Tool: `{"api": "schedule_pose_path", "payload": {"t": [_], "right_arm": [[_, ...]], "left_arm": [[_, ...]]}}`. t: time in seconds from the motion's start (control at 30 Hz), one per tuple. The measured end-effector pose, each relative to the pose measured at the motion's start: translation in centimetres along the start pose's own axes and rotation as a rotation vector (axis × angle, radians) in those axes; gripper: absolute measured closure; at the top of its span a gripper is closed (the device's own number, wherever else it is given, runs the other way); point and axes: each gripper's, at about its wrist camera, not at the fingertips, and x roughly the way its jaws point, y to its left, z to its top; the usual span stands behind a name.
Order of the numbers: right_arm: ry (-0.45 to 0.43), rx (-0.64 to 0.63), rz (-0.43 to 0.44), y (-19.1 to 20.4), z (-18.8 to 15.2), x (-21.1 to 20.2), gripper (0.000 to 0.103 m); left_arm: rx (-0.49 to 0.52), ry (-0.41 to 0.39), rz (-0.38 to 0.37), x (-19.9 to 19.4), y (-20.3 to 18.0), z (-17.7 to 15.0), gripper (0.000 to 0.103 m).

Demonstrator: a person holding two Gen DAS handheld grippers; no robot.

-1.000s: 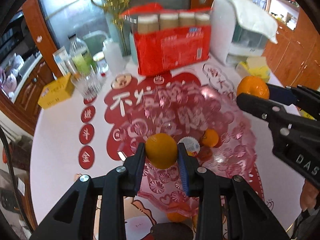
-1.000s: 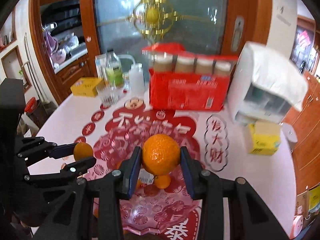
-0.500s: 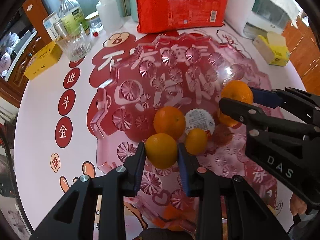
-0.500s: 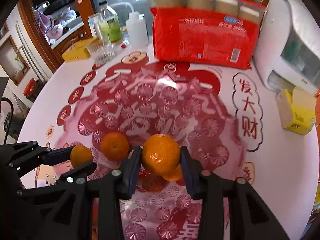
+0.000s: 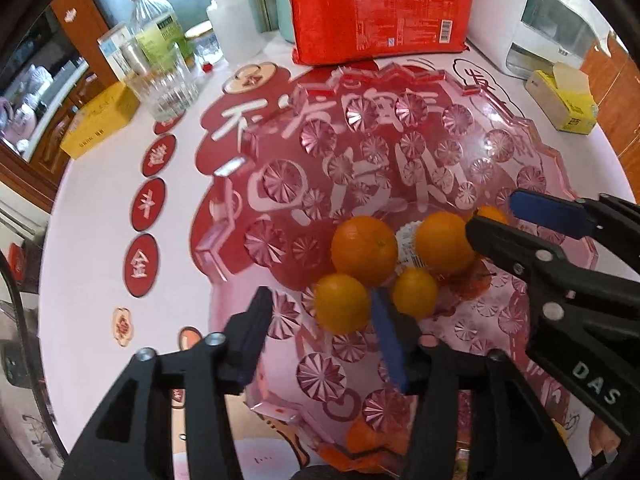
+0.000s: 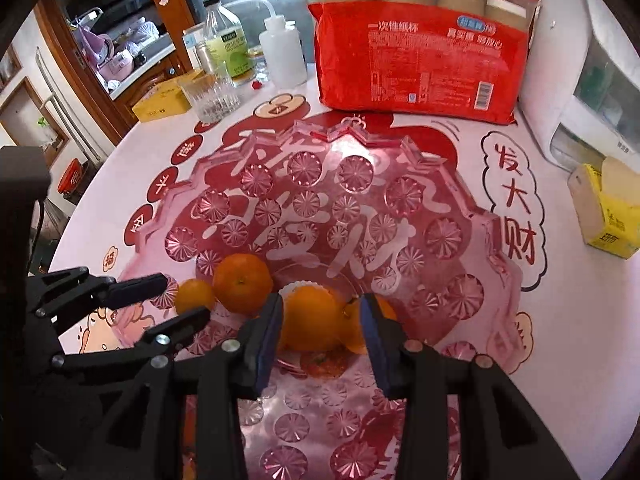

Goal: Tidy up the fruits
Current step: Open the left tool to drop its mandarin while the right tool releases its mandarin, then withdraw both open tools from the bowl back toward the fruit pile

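A clear pink cut-glass fruit plate [image 5: 532, 148] [image 6: 496, 232] lies on the round table. Several oranges sit in its middle. My left gripper [image 5: 320, 312] is open; a small orange [image 5: 342, 308] rests in the plate between its fingers, near the blue-padded right one. My right gripper [image 6: 320, 320] is open around a larger orange [image 6: 310, 318] that rests in the plate. Another big orange [image 5: 364, 250] [image 6: 242, 284] lies beside them, and a smaller one [image 5: 414, 292] next to it. The right gripper also shows in the left wrist view [image 5: 500, 216].
A red pack of paper cups [image 6: 420, 64] stands behind the plate. A white appliance [image 6: 580, 60] and a yellow box [image 6: 608, 208] are at the right. A glass [image 6: 210, 96], bottles [image 6: 228, 44] and a yellow box [image 5: 100, 120] are at the back left.
Both grippers lowered over the plate and opened. Each orange left its jaws and now rests in the plate among the others.
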Motion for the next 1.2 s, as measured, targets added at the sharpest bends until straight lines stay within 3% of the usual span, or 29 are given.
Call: {"api": "schedule_pose_path", "payload": {"t": [0.27, 0.43, 0.87, 1.2], "right_arm": [[-0.048, 0.011, 0.01, 0.4, -0.3, -2.3, 0.059], [-0.057, 0.012, 0.007, 0.7, -0.9, -3.1, 0.059], [-0.088, 0.047, 0.011, 0.9, -1.9, -5.9, 0.059], [-0.14, 0.068, 0.0, 1.6, -3.0, -9.8, 0.059]], "left_arm": [[-0.009, -0.028, 0.006, -1.6, 0.4, -0.1, 0.035], [-0.022, -0.044, -0.002, -2.6, 0.7, -0.7, 0.016], [-0.027, -0.051, -0.031, -5.0, 0.9, -2.4, 0.015], [-0.03, -0.118, -0.044, -9.3, 1.5, -3.9, 0.015]]}}
